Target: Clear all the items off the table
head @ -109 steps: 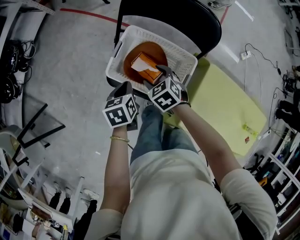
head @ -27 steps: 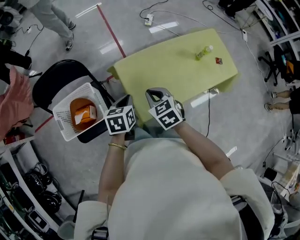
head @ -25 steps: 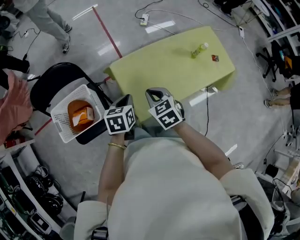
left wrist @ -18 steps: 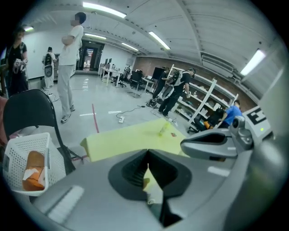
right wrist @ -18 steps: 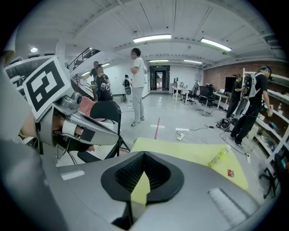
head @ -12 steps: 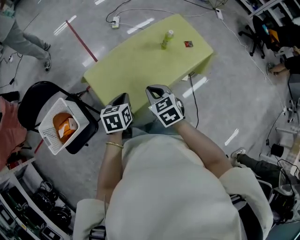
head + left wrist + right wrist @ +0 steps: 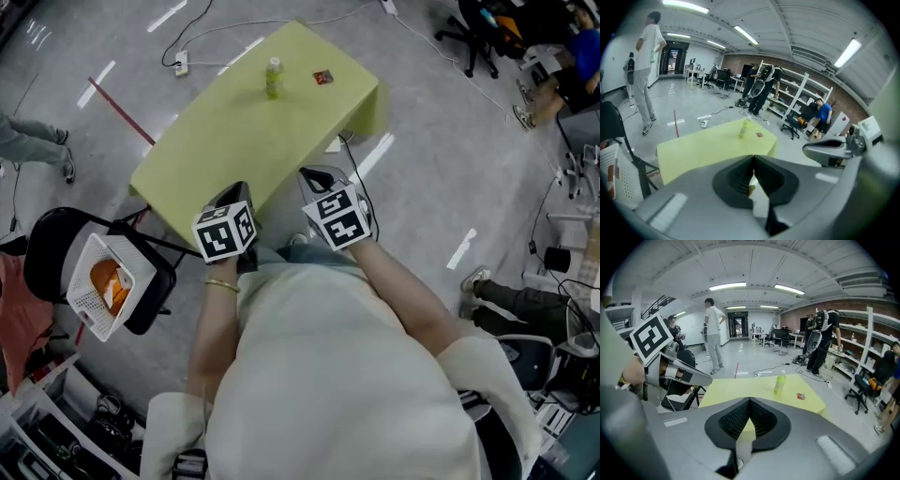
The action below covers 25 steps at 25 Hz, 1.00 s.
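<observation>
Since the earlier moments the white basket [image 7: 94, 292] on the black chair [image 7: 42, 251] has slid from right under the hands to the lower left of the head view. The yellow-green worktop [image 7: 216, 141] now lies straight ahead. Both the left claw [image 7: 234, 194] and the right claw [image 7: 317, 175] are pressed together with nothing between the jaws, side by side near the worktop's near edge. The green bottle [image 7: 273, 77] stands upright at the far end, well apart from both claws. The small red packet [image 7: 322, 77] lies flat just to its right. On the worktop: one bottle, one packet. The one basket holds orange contents [image 7: 108, 284]
</observation>
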Tool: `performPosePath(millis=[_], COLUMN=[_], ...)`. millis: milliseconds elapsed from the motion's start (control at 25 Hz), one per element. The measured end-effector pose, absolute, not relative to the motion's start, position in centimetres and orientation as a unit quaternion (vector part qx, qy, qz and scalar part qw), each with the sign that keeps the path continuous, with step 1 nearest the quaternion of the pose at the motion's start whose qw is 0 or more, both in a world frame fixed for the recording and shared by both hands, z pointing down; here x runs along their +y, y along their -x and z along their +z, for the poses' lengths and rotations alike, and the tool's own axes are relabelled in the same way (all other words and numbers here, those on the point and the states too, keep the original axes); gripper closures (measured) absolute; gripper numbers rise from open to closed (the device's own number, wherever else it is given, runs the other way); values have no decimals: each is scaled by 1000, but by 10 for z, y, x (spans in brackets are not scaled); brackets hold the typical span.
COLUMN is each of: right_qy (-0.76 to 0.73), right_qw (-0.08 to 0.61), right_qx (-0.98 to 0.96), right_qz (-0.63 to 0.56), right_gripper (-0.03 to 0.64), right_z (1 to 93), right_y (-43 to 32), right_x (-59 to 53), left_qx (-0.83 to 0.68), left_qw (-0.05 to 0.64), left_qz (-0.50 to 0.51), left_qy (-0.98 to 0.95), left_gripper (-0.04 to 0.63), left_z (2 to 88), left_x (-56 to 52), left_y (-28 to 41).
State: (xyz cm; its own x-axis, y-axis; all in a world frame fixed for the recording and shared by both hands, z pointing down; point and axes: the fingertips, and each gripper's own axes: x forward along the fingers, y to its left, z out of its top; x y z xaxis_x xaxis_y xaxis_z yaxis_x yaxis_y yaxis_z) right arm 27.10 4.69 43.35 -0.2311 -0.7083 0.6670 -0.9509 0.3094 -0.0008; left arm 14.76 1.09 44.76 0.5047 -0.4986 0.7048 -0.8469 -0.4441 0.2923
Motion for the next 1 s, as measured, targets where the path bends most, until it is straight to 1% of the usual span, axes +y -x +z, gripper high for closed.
performPosePath(millis=[280, 520, 760, 1000], right_qy=[-590, -591, -584, -573], right_qw=[265, 268, 276, 286], right_qx=[-725, -717, -720, -724], right_qz=[239, 253, 254, 256], right_gripper=[618, 618, 618, 618], right_z=[438, 447, 456, 461], right_y=[-314, -327, -340, -366], right_x=[64, 66, 47, 4], left_qx=[-386, -374, -385, -402], left_qw=[311, 312, 322, 336], left_qz=[280, 291, 288, 287], left_qy=[-822, -824, -816, -802], left_gripper=[586, 586, 586, 586], left_z=[443, 452, 464, 473], left_x=[12, 6, -16, -59], left_y=[-190, -206, -212, -230])
